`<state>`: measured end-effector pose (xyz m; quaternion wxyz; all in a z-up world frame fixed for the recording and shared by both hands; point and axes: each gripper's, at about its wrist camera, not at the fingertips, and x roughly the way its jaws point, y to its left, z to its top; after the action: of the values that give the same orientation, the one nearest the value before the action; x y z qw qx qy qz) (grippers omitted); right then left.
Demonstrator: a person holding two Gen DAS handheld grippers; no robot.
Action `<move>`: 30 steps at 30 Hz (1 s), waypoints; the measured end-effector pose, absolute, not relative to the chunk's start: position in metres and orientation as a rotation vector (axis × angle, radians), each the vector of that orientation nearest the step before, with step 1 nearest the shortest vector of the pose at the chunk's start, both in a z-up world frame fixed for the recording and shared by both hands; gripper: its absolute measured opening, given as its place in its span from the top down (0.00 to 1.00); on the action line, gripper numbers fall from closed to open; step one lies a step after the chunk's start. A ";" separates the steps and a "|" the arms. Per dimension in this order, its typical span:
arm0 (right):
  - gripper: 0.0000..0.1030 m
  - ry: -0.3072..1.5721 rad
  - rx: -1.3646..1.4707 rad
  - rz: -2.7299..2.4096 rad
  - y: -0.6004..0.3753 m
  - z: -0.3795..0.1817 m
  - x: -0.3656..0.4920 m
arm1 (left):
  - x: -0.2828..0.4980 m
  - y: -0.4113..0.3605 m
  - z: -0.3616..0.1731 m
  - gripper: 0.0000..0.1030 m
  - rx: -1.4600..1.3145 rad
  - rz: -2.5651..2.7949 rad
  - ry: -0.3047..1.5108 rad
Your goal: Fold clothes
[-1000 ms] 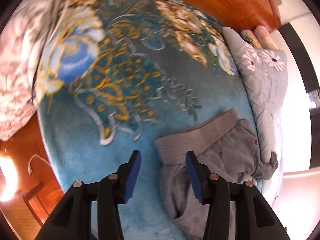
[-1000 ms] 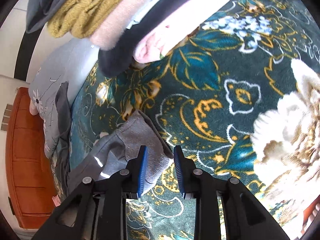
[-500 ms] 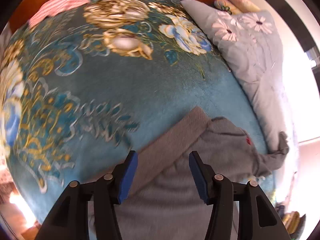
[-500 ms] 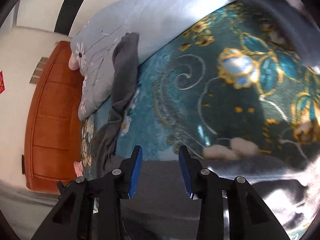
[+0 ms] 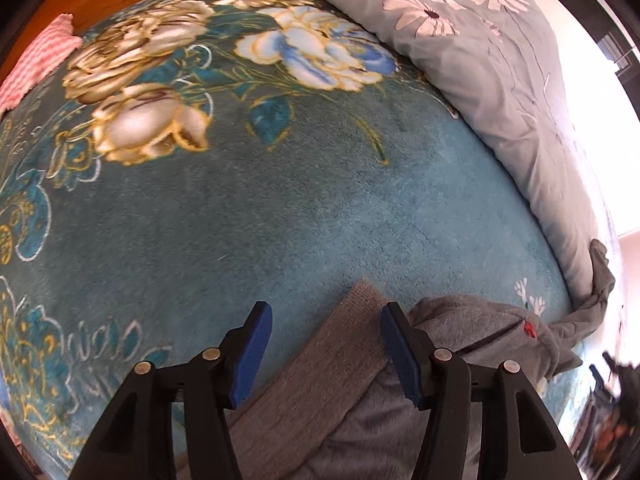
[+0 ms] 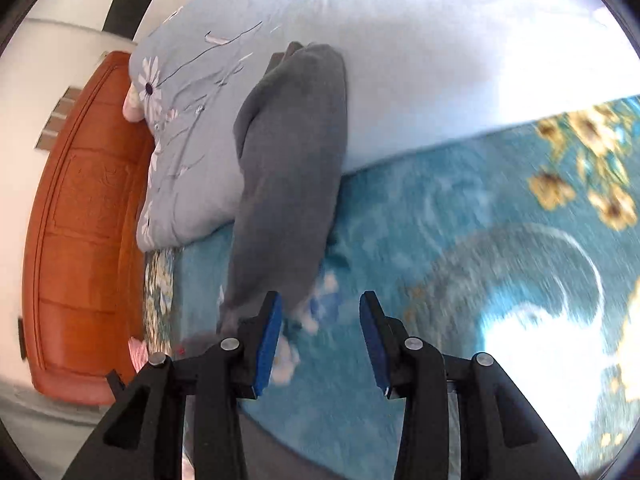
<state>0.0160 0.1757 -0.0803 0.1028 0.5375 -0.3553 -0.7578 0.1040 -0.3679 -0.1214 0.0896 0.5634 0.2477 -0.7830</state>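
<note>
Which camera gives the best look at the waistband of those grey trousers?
The left wrist view: the ribbed waistband lies flat on the blanket between the open left gripper fingers. The right wrist view shows only a trouser leg draped onto the pale quilt, no waistband.

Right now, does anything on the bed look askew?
Yes. The grey trousers are not laid flat: one leg trails up onto the pale quilt, and the waistband lies at a slant.

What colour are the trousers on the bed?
Plain grey trousers, with a ribbed waistband; clearest in the left wrist view.
</note>
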 end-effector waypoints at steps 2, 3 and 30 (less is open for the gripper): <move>0.60 -1.087 1.583 -2.268 0.176 -0.087 -0.006 | 0.104 -0.368 -0.124 0.41 1.674 -2.332 0.762; 0.60 -1.118 1.577 -2.277 0.177 -0.090 -0.014 | 0.104 -0.369 -0.125 0.41 1.670 -2.334 0.775; 0.93 -1.313 1.080 -2.101 0.195 0.003 0.013 | 0.131 -0.362 -0.088 0.88 1.500 -2.474 0.828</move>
<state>0.0128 0.1949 0.0029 0.2175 0.3901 -0.4742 -0.7587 0.1310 -0.3617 -0.0875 0.0663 0.4973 0.2747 -0.8203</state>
